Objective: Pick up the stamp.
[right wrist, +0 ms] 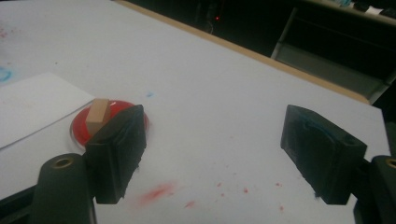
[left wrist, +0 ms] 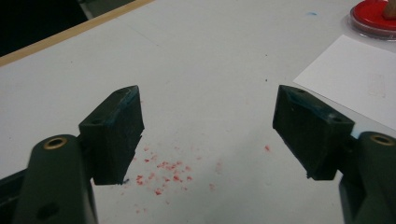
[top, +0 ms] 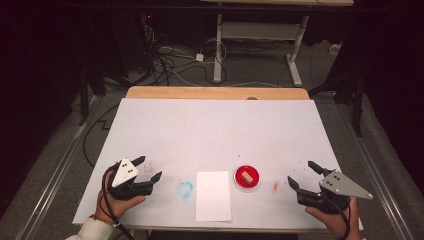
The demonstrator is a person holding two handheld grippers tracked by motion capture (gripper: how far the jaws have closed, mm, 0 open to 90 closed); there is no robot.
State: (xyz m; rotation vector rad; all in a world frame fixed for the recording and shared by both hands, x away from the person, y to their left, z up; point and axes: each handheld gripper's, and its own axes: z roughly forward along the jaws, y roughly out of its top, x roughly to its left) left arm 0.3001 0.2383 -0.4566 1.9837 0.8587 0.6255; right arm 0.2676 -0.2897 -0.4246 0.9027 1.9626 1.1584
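— Where does the wooden stamp (top: pixel 246 177) sit relative to each tool?

— It stands in the round red ink pad (top: pixel 247 178) near the front edge of the white-covered table (top: pixel 215 125). The right tool (top: pixel 303 175) is to the pad's right, apart from it, with a red smear (top: pixel 275 186) on the table between them. In the right gripper view the stamp (right wrist: pixel 98 116) shows just behind that tool's left jaw, not between the jaws.

— And the left tool (top: pixel 148 168)?

— Farther off, on the other side. A blue ring mark (top: pixel 185 189) and a sheet of white paper (top: pixel 213 195) lie between it and the pad. The paper's right edge is just beside the pad.

— Are the tools holding anything?

— No. Both have their jaws spread wide with only bare table between them; under the left one there are red specks (left wrist: pixel 163 172).
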